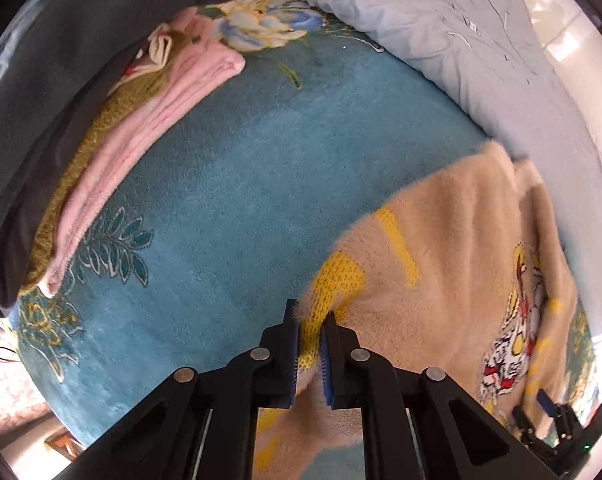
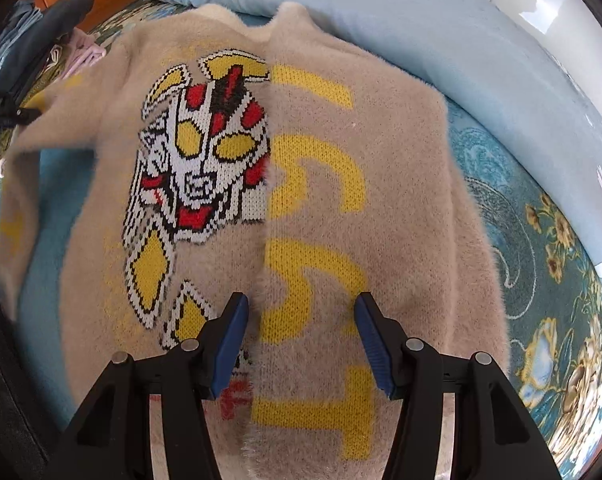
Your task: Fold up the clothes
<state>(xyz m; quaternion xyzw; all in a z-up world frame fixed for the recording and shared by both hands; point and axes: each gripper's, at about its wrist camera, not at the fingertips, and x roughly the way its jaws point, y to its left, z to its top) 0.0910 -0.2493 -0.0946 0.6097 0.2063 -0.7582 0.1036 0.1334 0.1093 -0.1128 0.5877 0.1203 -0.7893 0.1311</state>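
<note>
The fuzzy beige sweater (image 2: 341, 184) lies spread on the bed's teal plush blanket (image 1: 229, 184), its cartoon mask face and yellow lettering turned up, one side already laid over the middle so a long fold edge runs straight ahead from between the right gripper's (image 2: 301, 336) jaws. Those jaws stand wide apart and hold nothing — they hover just above the hem end of the knit, the yellow letters showing in the gap.

The left gripper (image 1: 311, 340) has its jaws nearly closed, pinching a yellow-knit patch at the end of what looks like a sleeve; the cloth rises from the blanket into the blue pads and hangs slack past them. Beyond and to the left of those jaws sits a stack of folded clothes (image 1: 113, 152), pink over olive, with something dark grey on top. A pale blue floral quilt (image 1: 441, 32) is bunched ahead and to the right.

This sweater looks thick, soft and light, with no stiffness at all: it should drape and sag wherever it is not supported, and the long pile may cling to the plush underneath rather than slide. Cuffs, hem corners and shoulder seams seem the sensible places to pinch — the denser knit there should give the pads more to bite than the loose fluff in the middle.
</note>
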